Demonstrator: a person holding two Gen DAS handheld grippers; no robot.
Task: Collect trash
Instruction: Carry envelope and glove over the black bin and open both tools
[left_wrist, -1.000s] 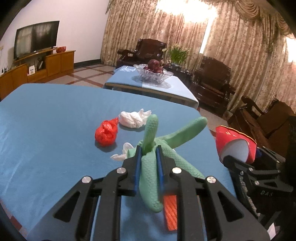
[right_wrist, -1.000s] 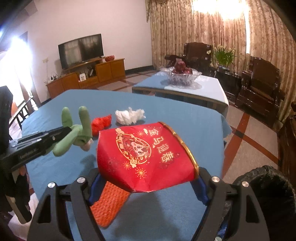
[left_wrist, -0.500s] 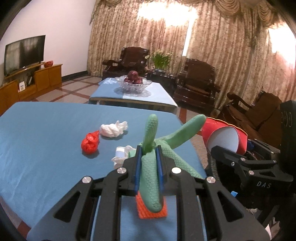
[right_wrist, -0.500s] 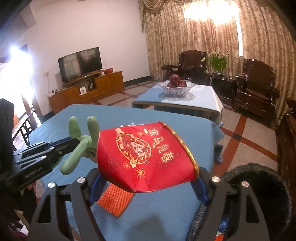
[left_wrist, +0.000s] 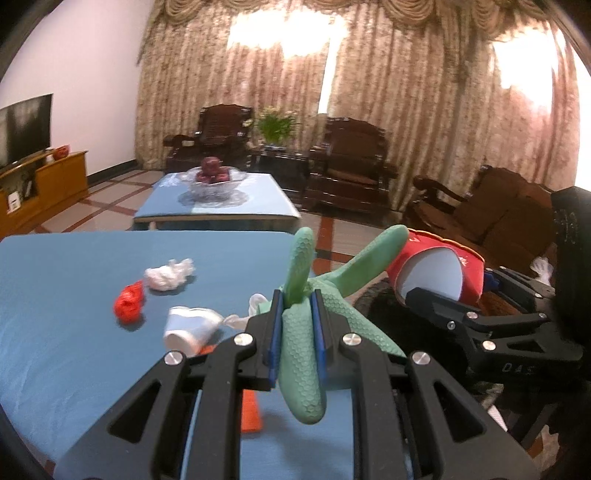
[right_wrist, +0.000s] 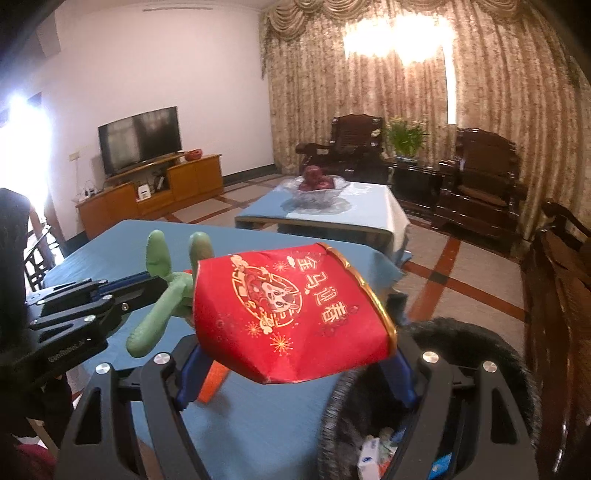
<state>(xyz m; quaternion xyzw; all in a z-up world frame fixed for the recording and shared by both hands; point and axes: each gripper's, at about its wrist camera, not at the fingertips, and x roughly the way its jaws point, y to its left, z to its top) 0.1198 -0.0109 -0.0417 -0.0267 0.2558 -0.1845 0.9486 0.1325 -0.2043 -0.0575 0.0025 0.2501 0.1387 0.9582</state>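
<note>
Right gripper (right_wrist: 295, 369), jaws wide, clamping a squashed red paper cup (right_wrist: 295, 310) just above and left of the black trash bin (right_wrist: 461, 339), its mouth near and below. Left gripper (left_wrist: 297, 332), nearly shut, pinching a green rubber glove (left_wrist: 301, 350) farther left, over the blue table (left_wrist: 66, 295).

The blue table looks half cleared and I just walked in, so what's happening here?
A person is collecting trash with a gripper in each hand. The left gripper is shut on a green rubber glove; the right gripper holds a red paper cup beside the black bin. A white cup, red wad and white wad lie on the blue table.
</note>
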